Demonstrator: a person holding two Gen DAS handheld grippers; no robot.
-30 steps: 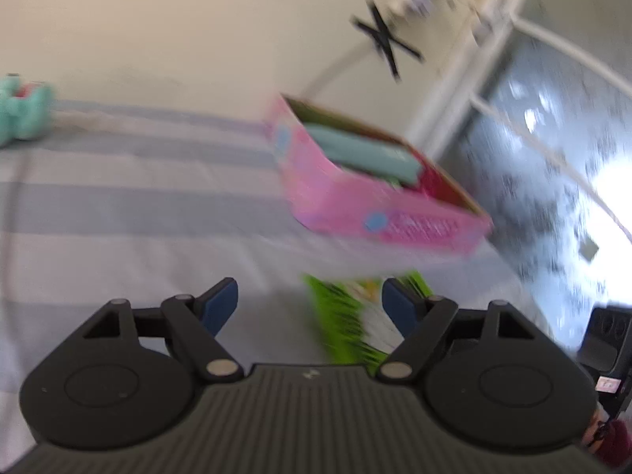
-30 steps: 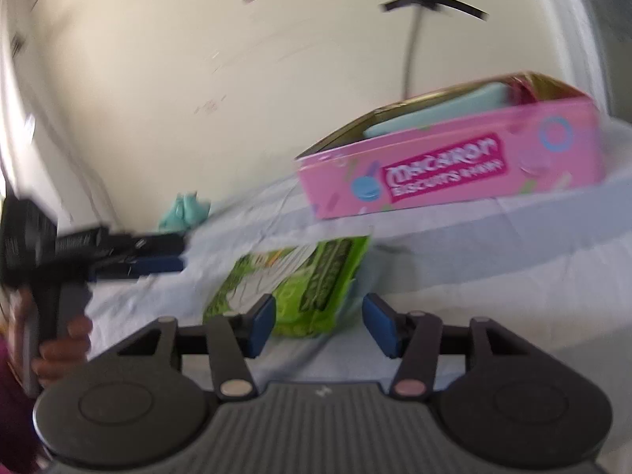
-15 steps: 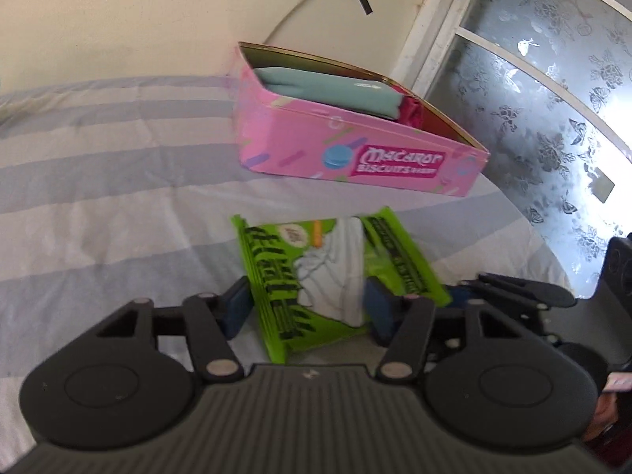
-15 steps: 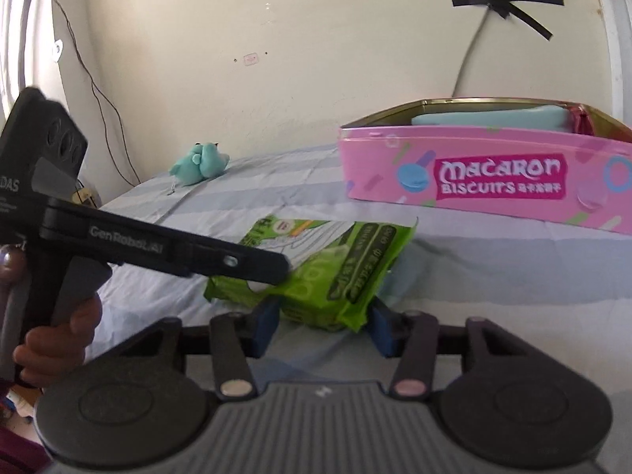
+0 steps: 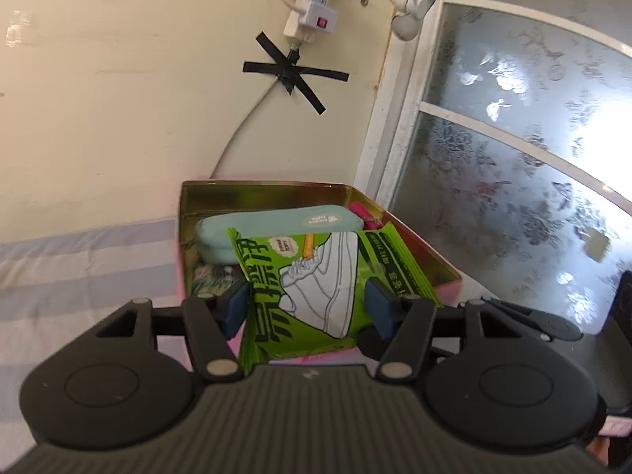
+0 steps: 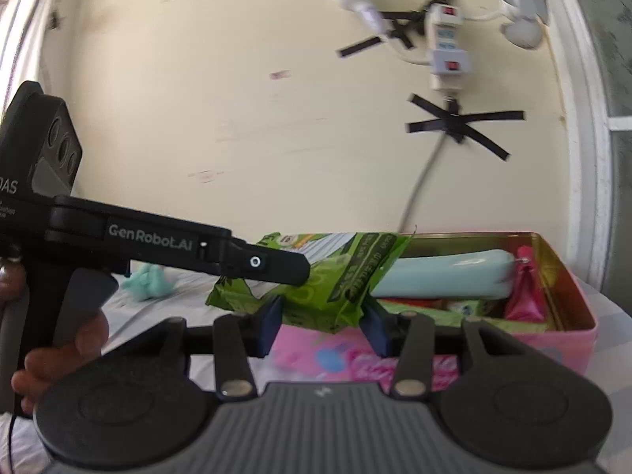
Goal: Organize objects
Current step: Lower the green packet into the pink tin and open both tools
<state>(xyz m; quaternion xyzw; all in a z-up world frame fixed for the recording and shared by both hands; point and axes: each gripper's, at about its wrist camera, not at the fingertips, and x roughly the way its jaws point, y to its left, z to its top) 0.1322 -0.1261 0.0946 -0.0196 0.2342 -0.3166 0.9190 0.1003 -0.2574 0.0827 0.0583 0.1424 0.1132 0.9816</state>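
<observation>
Now the green packet (image 5: pixel 316 288) is off the striped bedsheet (image 5: pixel 79 272) and up in the air, where half a second ago it lay flat in front of the pink biscuit tin (image 6: pixel 568 339). Both tools have it: the left gripper (image 5: pixel 308 308) has its blue pads against the packet's two long edges, and the right gripper (image 6: pixel 322 322) pinches the crumpled near end from the other side. Watch the jaws, though: the left pair is easing a touch wider while the right pair is closing further, and in both views the packet sits squarely between the pads with the film buckling under the squeeze. From the left wrist view the packet hangs over the open tin, its far end above the pale blue pouch (image 5: pixel 276 225) that lies along the back wall. The red pouch (image 6: pixel 525 292) stands at the right-hand end, and some smaller wrapped things show on the tin's floor, too blurred to name. A person's hand (image 6: pixel 59 359) grips the handle of the left tool at the edge of the right wrist view. So the pick looks done and the carry nearly so; what seems left is lowering the packet into the free space at the front of the tin and letting go with both.
</observation>
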